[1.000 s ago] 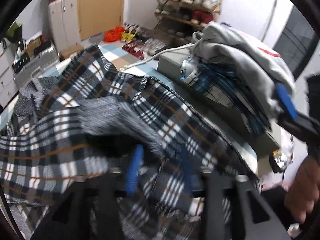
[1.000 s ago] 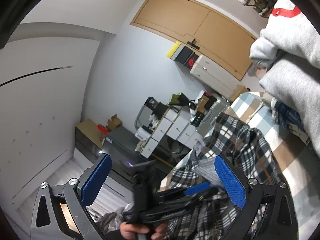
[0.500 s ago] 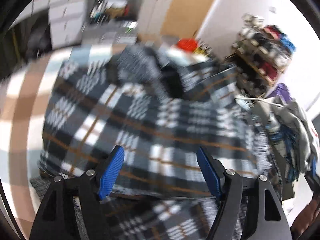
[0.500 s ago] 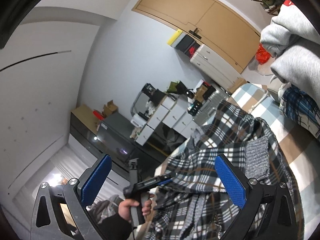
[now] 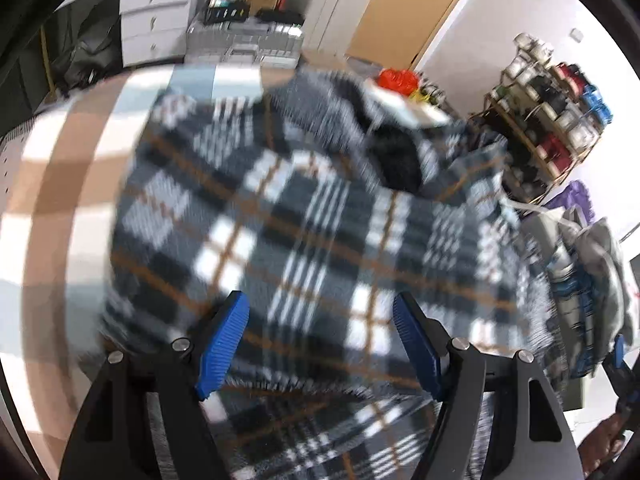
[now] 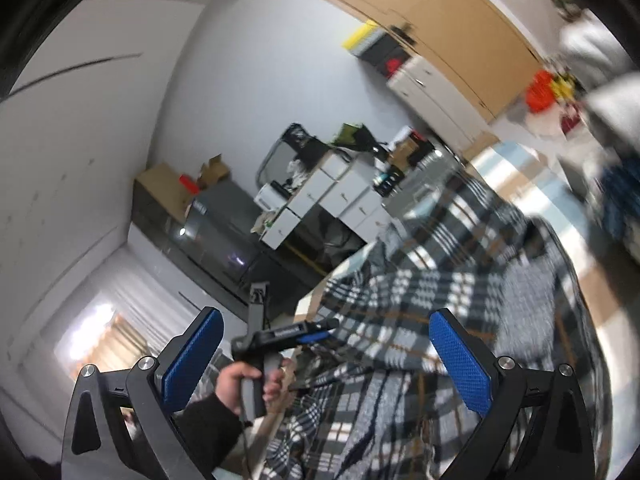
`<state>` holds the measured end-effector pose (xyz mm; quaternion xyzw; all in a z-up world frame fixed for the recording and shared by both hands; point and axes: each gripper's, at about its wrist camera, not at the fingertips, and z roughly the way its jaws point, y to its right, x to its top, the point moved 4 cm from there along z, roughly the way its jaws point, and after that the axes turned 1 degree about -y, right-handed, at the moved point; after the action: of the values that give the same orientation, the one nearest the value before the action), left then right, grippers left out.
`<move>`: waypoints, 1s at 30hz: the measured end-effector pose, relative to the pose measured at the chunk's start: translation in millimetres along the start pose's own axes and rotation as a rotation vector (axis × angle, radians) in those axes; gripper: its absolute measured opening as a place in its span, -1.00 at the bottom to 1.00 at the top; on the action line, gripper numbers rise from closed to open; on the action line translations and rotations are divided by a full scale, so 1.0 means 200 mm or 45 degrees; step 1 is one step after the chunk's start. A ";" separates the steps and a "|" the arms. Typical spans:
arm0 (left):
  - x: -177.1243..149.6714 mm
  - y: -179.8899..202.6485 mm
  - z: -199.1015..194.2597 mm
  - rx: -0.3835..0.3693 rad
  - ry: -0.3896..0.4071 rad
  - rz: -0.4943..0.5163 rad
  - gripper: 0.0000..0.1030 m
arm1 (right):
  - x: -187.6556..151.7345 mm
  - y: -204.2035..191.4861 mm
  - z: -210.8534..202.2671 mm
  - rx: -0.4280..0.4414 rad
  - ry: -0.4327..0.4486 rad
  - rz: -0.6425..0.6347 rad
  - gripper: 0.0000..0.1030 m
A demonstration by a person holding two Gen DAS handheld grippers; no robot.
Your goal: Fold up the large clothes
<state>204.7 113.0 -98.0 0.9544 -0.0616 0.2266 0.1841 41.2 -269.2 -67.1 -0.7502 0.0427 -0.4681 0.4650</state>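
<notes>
A large plaid garment (image 5: 320,240), dark grey and white with orange lines, lies spread on the checked table cover (image 5: 52,184). It also shows in the right wrist view (image 6: 460,320). My left gripper (image 5: 320,340) is open and empty just above the garment's near part. My right gripper (image 6: 328,360) is open and empty, held up off the garment at its right side. The left gripper (image 6: 316,330) shows in the right wrist view, held in a hand at the garment's far edge.
A pile of other clothes (image 5: 592,280) sits on a grey box at the table's right. A shoe rack (image 5: 552,120) stands by the far wall. White drawers (image 5: 156,20) and cupboards stand beyond the table.
My left gripper has let go of the plaid garment, opened and drawn back above it. The garment now lies flatter. My right gripper stayed open and tilted a little.
</notes>
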 end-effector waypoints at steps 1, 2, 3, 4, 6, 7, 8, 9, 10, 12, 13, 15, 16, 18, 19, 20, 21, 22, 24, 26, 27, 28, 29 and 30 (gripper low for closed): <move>0.05 0.02 -0.03 0.010 0.019 0.015 0.37 | 0.04 -0.04 0.01 -0.001 0.008 -0.061 1.00; 0.10 0.02 -0.07 0.041 0.042 0.022 0.37 | 0.08 -0.10 0.03 0.006 0.012 -0.149 1.00; 0.14 0.00 -0.10 0.058 0.059 0.024 0.37 | 0.12 -0.14 0.06 0.016 0.018 -0.231 1.00; 0.21 0.03 -0.13 0.062 0.071 0.034 0.37 | 0.16 -0.18 0.09 0.023 0.014 -0.308 1.00; 0.31 0.05 -0.12 0.090 0.072 0.056 0.38 | 0.27 -0.26 0.21 -0.010 0.007 -0.483 1.00; 0.36 0.06 -0.10 0.119 0.067 0.060 0.38 | 0.31 -0.28 0.26 -0.024 0.006 -0.526 1.00; 0.40 0.05 -0.08 0.144 0.048 0.058 0.38 | 0.37 -0.28 0.35 -0.035 -0.021 -0.568 1.00; 0.44 0.05 -0.04 0.163 0.030 0.047 0.38 | 0.43 -0.28 0.47 -0.062 -0.074 -0.596 1.00; 0.48 0.04 0.00 0.165 0.020 0.024 0.38 | 0.47 -0.27 0.57 -0.087 -0.119 -0.609 1.00; 0.51 -0.01 0.02 0.143 -0.001 -0.016 0.38 | 0.57 -0.21 0.84 -0.195 -0.251 -0.614 1.00; 0.54 -0.03 0.06 0.138 -0.004 -0.035 0.38 | 0.59 -0.17 0.93 -0.229 -0.292 -0.613 1.00; 0.61 -0.06 0.15 0.159 -0.030 -0.051 0.38 | 0.63 -0.08 1.17 -0.297 -0.394 -0.601 1.00; 0.63 -0.08 0.20 0.162 -0.053 -0.057 0.38 | 0.64 -0.02 1.29 -0.332 -0.451 -0.581 1.00; 0.69 -0.09 0.30 0.186 -0.085 -0.062 0.38 | 0.62 0.11 1.52 -0.370 -0.601 -0.514 1.00; 0.71 -0.10 0.34 0.197 -0.091 -0.060 0.38 | 0.60 0.16 1.60 -0.380 -0.650 -0.495 1.00; 0.73 -0.11 0.37 0.202 -0.092 -0.061 0.38 | 0.56 0.22 1.70 -0.409 -0.730 -0.480 1.00; 0.75 -0.13 0.41 0.205 -0.100 -0.068 0.38 | 0.52 0.28 1.79 -0.443 -0.794 -0.485 1.00; 0.76 -0.15 0.43 0.200 -0.108 -0.079 0.38 | 0.49 0.32 1.85 -0.482 -0.841 -0.497 1.00; 0.77 -0.20 0.51 0.177 -0.125 -0.113 0.38 | 0.42 0.40 1.98 -0.564 -0.936 -0.541 1.00; 0.77 -0.23 0.57 0.159 -0.142 -0.129 0.38 | 0.38 0.47 2.08 -0.680 -1.007 -0.586 0.99; 0.77 -0.23 0.57 0.147 -0.147 -0.129 0.38 | 0.37 0.50 2.12 -0.720 -1.029 -0.596 0.99; 0.76 -0.24 0.61 0.141 -0.154 -0.120 0.38 | 0.37 0.52 2.14 -0.748 -1.035 -0.595 0.98; 0.75 -0.25 0.62 0.141 -0.155 -0.119 0.38 | 0.36 0.55 2.16 -0.775 -1.044 -0.577 0.95; 0.75 -0.25 0.63 0.133 -0.161 -0.121 0.38 | 0.36 0.57 2.18 -0.789 -1.055 -0.559 0.81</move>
<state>399.5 107.0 -150.5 0.9770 -0.0156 0.1600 0.1403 447.6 -82.2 -159.3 -0.9642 -0.1653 -0.1856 0.0926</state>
